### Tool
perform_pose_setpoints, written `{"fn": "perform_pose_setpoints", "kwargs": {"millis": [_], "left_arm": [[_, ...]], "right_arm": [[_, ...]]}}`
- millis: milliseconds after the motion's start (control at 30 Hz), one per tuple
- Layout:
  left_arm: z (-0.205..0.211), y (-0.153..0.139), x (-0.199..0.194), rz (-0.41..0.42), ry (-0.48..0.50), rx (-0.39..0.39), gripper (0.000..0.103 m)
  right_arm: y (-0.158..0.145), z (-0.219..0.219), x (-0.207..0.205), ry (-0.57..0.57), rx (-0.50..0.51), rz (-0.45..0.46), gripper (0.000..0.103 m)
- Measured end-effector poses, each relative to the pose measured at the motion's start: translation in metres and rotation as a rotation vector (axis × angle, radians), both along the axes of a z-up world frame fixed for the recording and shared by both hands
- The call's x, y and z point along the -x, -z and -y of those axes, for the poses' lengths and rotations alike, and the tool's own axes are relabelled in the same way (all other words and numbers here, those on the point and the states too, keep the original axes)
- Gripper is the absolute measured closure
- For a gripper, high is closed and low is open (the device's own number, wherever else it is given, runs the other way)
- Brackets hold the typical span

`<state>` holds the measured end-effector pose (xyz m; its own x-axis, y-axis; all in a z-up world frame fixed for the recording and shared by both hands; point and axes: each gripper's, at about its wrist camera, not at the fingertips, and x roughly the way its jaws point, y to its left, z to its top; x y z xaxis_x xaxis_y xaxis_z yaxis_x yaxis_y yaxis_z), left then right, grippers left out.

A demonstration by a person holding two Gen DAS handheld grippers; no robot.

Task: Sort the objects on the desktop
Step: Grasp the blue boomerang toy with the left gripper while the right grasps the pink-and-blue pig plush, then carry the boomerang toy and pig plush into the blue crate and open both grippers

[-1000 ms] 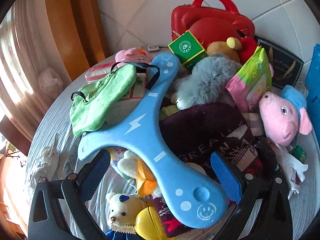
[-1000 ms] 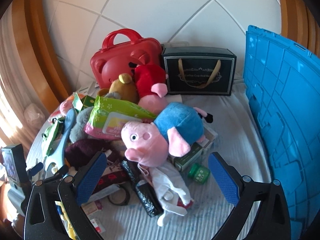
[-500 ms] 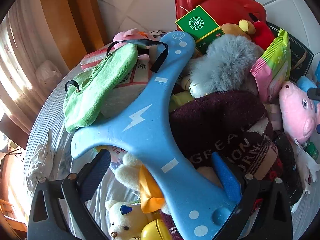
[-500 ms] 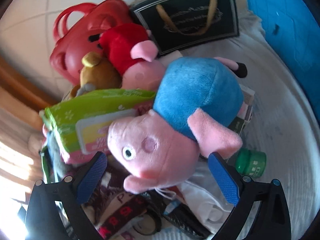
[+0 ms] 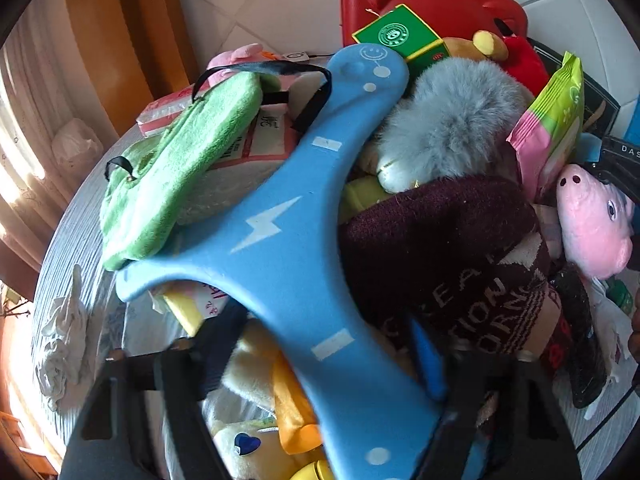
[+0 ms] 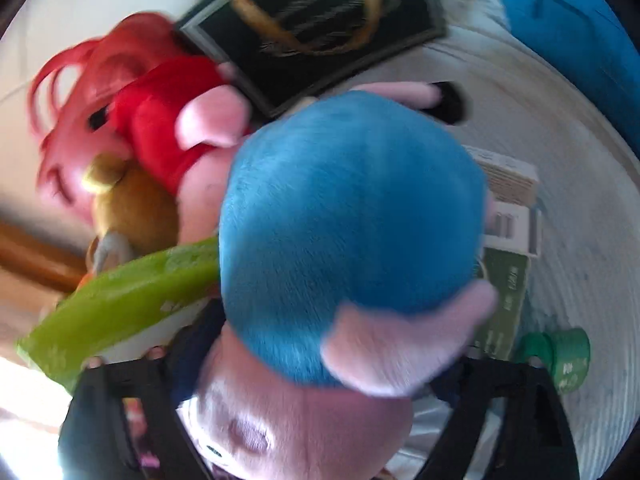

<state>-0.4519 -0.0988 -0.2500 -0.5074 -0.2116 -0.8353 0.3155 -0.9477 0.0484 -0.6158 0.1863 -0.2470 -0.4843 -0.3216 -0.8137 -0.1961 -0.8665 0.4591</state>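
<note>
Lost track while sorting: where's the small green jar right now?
In the right wrist view the small green jar lies at lower right on the white cloth, beside the dark green box.

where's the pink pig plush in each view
Left wrist: pig plush at the right edge, only its pink head showing, past the maroon knit.
Right wrist: pig plush fills the centre, blue body above pink head, between the fingers.
Shared landmark: the green wipes pack, beside the pig in both.
</note>
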Motion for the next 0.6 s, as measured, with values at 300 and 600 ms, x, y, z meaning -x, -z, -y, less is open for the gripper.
{"fn": "perform_pose_setpoints", "kwargs": {"millis": [300, 600], "left_arm": [[0.024, -0.004, -0.036, -0.064, 0.078, -0.061, 0.062], [0.029, -0.029, -0.067, -0.108, 0.149, -0.044, 0.07]], "right_arm": [[-0.021, -0.002, -0.046, -0.127, -0.043, -0.085, 0.029], [-0.049, 0.009, -0.079, -0.232, -0.112, -0.19, 0.029]]}}
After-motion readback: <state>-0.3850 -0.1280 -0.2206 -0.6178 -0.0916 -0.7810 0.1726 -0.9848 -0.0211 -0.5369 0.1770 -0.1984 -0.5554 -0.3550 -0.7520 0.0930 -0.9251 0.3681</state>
